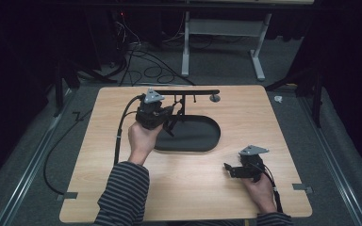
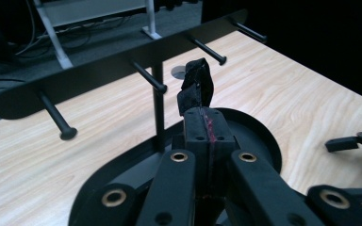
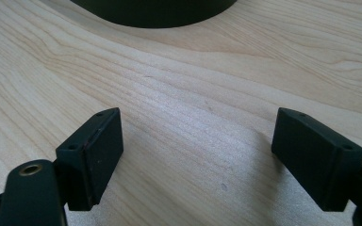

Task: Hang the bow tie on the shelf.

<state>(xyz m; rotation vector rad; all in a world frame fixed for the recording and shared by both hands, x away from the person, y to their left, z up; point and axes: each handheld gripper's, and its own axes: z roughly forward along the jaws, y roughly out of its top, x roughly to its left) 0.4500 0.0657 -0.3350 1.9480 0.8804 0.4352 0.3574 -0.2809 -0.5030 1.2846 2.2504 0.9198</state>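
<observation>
I work in what looks like a lab or recording studio: my light wooden desk [image 1: 193, 188] stands on grey carpet [image 1: 37, 155], dark all around, with black curtains at the sides. Cables [image 1: 141, 66] sprawl over the floor behind it, near a white frame's legs [image 1: 259, 61], and metal rails [image 1: 23, 179] flank the desk.

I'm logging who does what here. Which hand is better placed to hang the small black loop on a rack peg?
Left. The left gripper is shut on the black loop, close below the peg. The right gripper rests open, away from the rack.
</observation>
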